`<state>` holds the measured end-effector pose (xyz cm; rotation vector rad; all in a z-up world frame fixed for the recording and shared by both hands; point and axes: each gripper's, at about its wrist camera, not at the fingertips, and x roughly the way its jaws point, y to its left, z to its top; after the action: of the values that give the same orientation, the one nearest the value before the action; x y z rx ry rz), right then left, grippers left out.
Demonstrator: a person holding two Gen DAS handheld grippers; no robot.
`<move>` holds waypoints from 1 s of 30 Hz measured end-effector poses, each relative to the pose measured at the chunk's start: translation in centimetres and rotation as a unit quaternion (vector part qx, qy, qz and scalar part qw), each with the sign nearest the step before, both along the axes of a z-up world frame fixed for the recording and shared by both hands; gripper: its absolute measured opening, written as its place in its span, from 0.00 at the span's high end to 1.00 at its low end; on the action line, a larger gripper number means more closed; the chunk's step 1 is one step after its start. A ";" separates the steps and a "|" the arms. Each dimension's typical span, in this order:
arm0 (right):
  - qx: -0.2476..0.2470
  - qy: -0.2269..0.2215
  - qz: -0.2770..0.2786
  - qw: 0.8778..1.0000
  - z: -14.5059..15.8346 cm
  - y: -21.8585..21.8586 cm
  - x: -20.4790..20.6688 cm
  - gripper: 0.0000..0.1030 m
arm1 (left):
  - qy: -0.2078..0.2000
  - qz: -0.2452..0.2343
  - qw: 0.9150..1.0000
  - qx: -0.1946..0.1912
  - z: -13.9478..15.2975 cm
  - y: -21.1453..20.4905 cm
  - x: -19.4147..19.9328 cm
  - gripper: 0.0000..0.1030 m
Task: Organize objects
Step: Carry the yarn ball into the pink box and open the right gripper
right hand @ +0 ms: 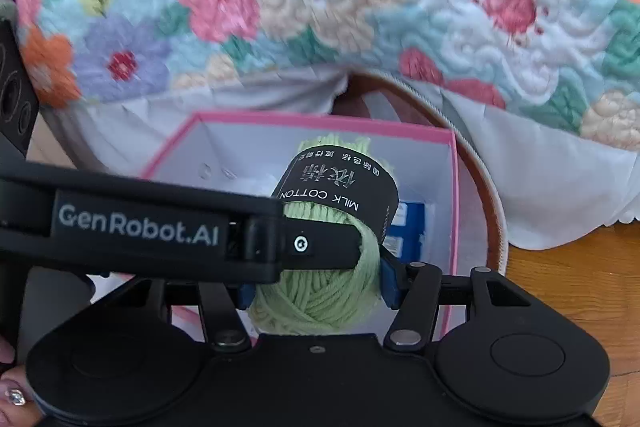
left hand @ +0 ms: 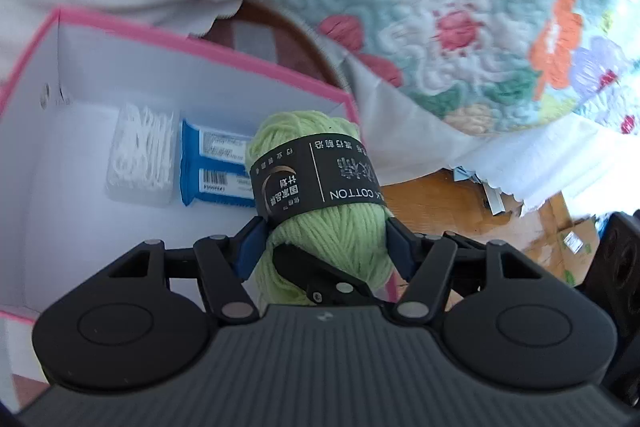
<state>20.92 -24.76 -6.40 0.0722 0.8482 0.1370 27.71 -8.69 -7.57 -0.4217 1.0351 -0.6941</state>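
Your left tongs [left hand: 326, 247] clamp the lower half of a pale green ball of yarn wrapped in a black paper band printed "MILK COTTON" [left hand: 320, 187], with a blue pad [left hand: 250, 251] pressed into each side of it. Your right tongs [right hand: 316, 285] grip the same skein [right hand: 320, 291] from another angle, their blue pads [right hand: 390, 285] squeezing its rounded end. In the right wrist view a black finger of the left tool, marked "GenRobot.AI" [right hand: 160, 231], crosses in front of the yarn, so both tools hold the one ball together.

The yarn hangs over the near right corner of a white cardboard box with a pink rim [left hand: 132, 31], and it is not resting on the box floor as far as the views show. Inside the box, against its floor, lie a clear plastic case of white floss picks [left hand: 140, 155] and, just beside it on the right, a blue wrapped packet with barcode labels [left hand: 214, 171]. The yarn partly hides the packet.

Behind the box, a quilted bedspread with pink, cream, lilac and orange flowers on pale blue [left hand: 460, 47] hangs down with a white scalloped hem. A brown curved edge [right hand: 492, 211] shows between the box and the bedspread. To the right lies a wooden floor [right hand: 580, 287].

At the lower left edge of the right wrist view, a finger with a decorated nail [right hand: 16, 397] shows.
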 end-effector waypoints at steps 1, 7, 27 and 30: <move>-0.006 0.005 0.002 1.000 -0.5 0.1 0.3 0.40 | 0.005 0.001 1.000 -0.002 -0.5 -0.1 0.3 0.39; -0.038 0.042 0.001 0.998 -2.4 -0.2 2.6 0.39 | 0.037 -0.010 0.999 0.000 -2.7 -1.0 2.4 0.39; -0.016 0.041 0.038 0.998 -2.4 -1.5 -0.6 0.47 | 0.078 0.013 0.995 0.057 -5.1 -0.9 2.8 0.42; -0.030 0.041 0.041 0.998 -2.9 -1.3 -0.3 0.68 | 0.084 0.008 0.995 0.047 -5.5 -1.7 2.6 0.57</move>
<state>20.59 -26.03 -9.33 -0.0135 0.9362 0.1862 30.34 -10.35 -13.09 -0.4107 1.2179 -0.5998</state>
